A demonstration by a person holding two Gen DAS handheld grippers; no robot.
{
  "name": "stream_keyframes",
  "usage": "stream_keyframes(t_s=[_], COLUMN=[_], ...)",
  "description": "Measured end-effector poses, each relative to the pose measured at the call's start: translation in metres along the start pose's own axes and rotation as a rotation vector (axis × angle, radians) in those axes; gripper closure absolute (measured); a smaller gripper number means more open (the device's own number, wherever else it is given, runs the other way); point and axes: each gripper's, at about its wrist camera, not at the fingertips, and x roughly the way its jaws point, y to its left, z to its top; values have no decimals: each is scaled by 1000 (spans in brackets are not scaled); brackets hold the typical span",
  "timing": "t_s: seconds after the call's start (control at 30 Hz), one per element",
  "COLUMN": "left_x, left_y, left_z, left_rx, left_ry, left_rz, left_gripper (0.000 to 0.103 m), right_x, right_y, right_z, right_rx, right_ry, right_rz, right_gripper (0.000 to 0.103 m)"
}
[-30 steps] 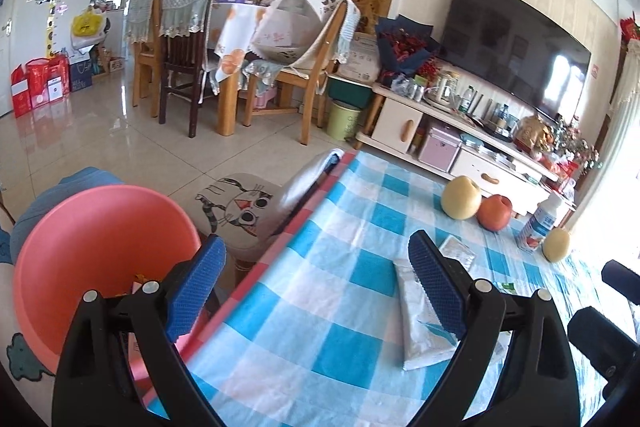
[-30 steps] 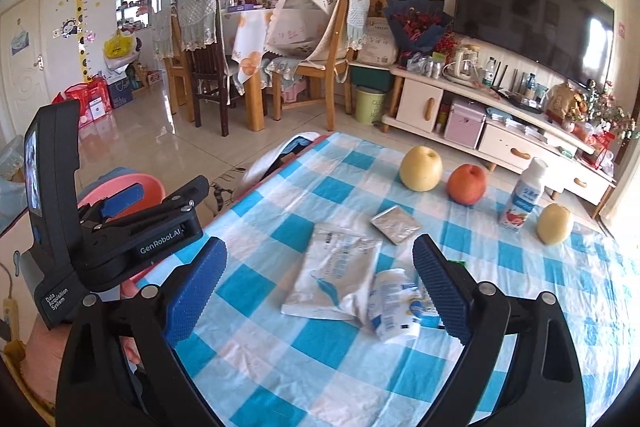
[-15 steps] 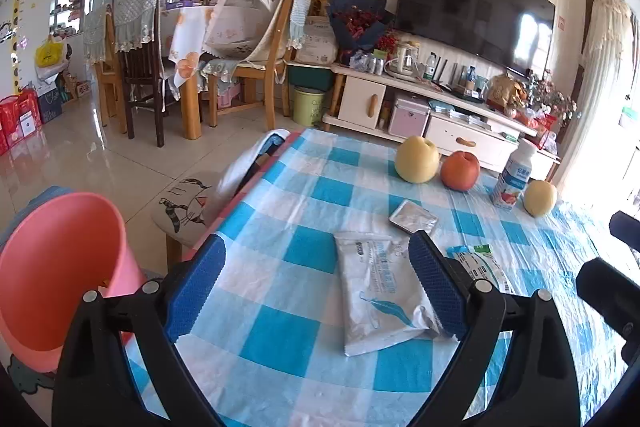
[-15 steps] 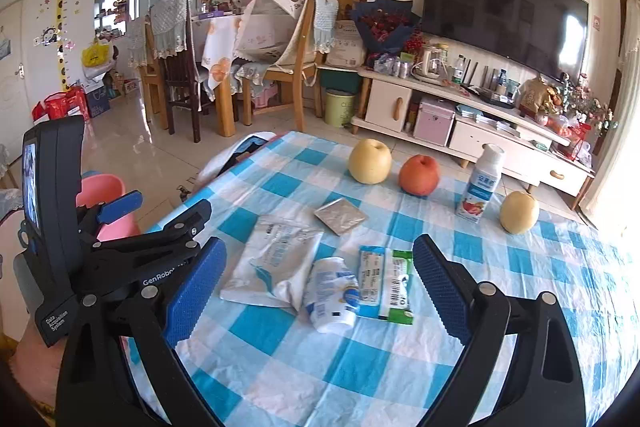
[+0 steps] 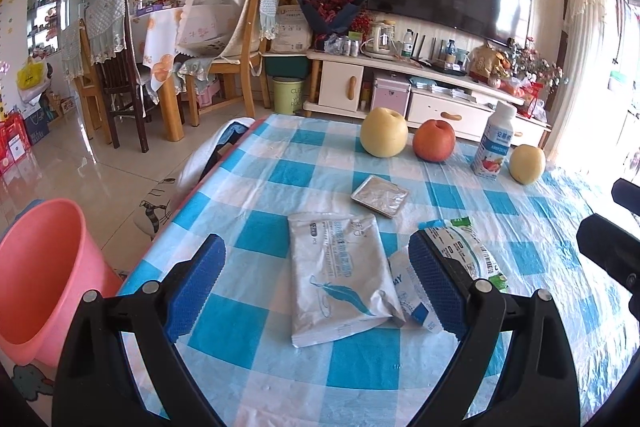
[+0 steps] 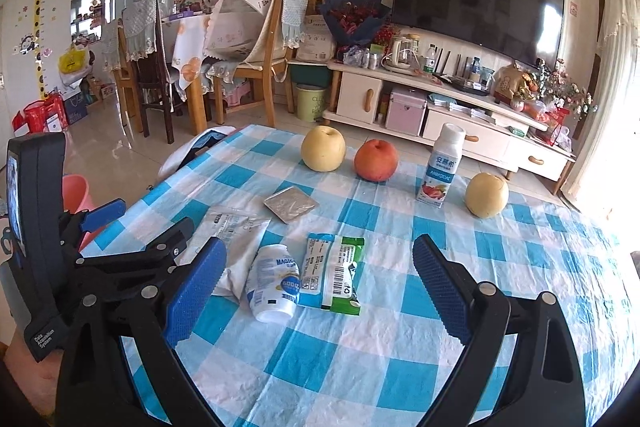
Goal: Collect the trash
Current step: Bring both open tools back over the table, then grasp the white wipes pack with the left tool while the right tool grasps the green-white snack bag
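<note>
Both grippers swung from pink bin (image 5: 44, 275) toward table | left gripper (image 5: 316, 283) jaws apart, empty, white pouch (image 5: 340, 275) at 12 | right gripper (image 6: 320, 287) likewise, crushed bottle (image 6: 274, 283) at 11 | pickup likely next

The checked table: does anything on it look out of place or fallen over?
Yes. A small white bottle lies on its side between a large white pouch and a green-edged wrapper; a silver packet lies behind them. The fruit and the yogurt bottle stand in order.
</note>
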Motion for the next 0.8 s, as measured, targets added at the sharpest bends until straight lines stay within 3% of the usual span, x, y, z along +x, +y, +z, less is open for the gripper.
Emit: stream_keyframes(t_s=[0.8], left_x=[30], left_y=[-35], left_z=[-9], left_rx=[70], left_ry=[92], left_rz=[-17], left_gripper=[10], right_x=[33], right_y=[-23], right_z=[-14], right_rx=[-18], right_ry=[82], right_rz=[-49], right_gripper=[10])
